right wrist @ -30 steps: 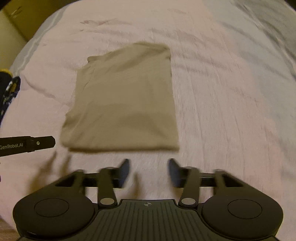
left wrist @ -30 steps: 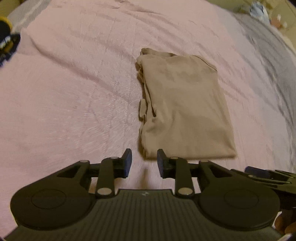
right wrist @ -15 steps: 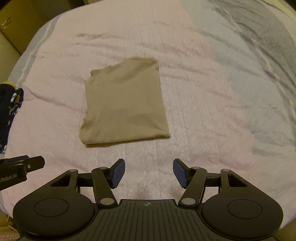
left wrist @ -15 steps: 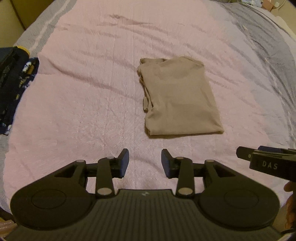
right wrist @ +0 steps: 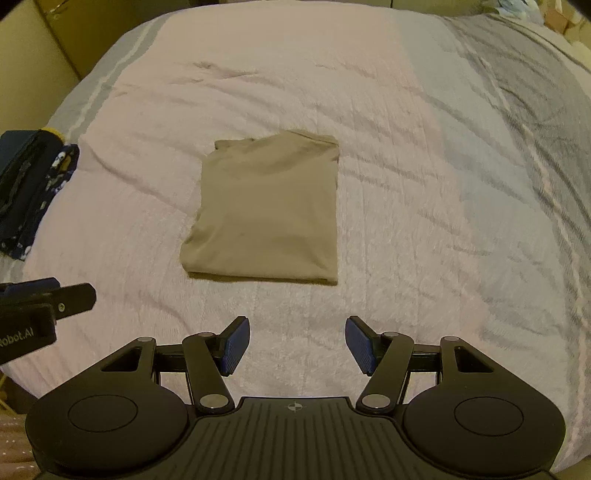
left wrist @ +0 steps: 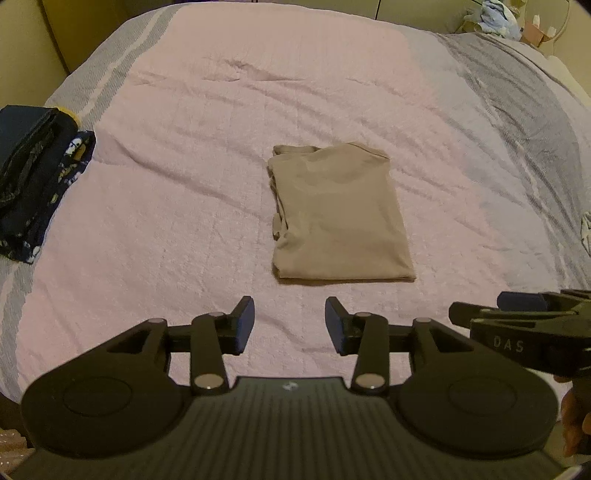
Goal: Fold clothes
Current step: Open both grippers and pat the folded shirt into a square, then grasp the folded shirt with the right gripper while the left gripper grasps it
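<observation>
A tan garment (left wrist: 338,214) (right wrist: 267,208) lies folded into a flat rectangle in the middle of the pink bedspread (left wrist: 166,206) (right wrist: 424,229). My left gripper (left wrist: 290,317) hangs above the bed on the near side of the garment, apart from it; its jaws are opening with nothing between them. My right gripper (right wrist: 297,338) hovers likewise short of the garment's near edge, open and empty, blue pads (right wrist: 232,347) showing. Each gripper's body shows at the side of the other's view: the right gripper (left wrist: 517,325) and the left gripper (right wrist: 44,306).
A stack of dark folded clothes (left wrist: 33,181) (right wrist: 26,192) sits at the bed's left edge. Grey stripes run down both sides of the bedspread. Small items (left wrist: 495,18) stand beyond the bed's far right corner. A pale cloth (left wrist: 585,229) shows at the right edge.
Both grippers have risen and drawn back from the folded garment, which now looks smaller and farther. The left jaws have widened. The dark stack at the left has come into view.
</observation>
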A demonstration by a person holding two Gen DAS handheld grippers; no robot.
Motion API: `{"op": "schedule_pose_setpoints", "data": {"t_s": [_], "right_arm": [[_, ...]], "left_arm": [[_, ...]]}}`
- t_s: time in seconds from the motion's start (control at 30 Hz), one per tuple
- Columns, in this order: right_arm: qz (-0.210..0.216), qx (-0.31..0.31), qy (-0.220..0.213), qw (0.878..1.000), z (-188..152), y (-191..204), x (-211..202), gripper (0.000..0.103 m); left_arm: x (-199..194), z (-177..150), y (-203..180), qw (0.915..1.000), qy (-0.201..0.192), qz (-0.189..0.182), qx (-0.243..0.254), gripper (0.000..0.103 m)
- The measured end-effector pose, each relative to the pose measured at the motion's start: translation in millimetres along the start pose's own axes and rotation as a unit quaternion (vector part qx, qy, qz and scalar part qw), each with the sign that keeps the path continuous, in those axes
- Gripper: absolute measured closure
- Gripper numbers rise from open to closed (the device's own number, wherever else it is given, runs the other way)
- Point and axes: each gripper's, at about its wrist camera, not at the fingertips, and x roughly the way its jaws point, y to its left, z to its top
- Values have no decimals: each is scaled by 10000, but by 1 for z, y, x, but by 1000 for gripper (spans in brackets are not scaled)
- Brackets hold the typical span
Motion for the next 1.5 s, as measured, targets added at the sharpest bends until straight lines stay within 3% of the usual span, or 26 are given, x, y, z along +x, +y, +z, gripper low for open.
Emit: {"op": "schedule_pose_setpoints", "data": {"t_s": [0.37,0.47,0.57,0.7,0.83,0.97,1.13,1.23,1.4,1.5], "right_arm": [[80,-114,40,9999,6,0,7,42],[108,-69,132,9998,7,-4,16,42],[227,88,305,9992,6,-16,32,42],[441,689,534,9952,6,-50,59,42],[897,1476,336,9844,12,-91,88,42],[1532,2336,90,9601,24,-123,127,42],[2284,3299,-115,9159,38,-155,183,42],[2428,3462,-220,9059,46,-162,210,42],[2816,3489,-146,8937,54,-167,244,41],[3024,3394,-95,8907,60,-164,259,41]], "left_arm": [[13,2,9,9996,136,144,-185,63],[26,4,19,9990,160,-145,-384,59],[44,5,42,9937,116,-683,-884,55],[85,9,83,9749,93,-1370,-1750,48],[139,19,112,9570,148,-1765,-2298,45],[198,33,128,9387,236,-2258,-2594,44],[264,46,133,9194,483,-2765,-2754,43],[289,46,133,9107,550,-2933,-2858,42],[315,50,134,8882,536,-3354,-3096,42],[326,60,126,8853,558,-3525,-2980,44]]}}
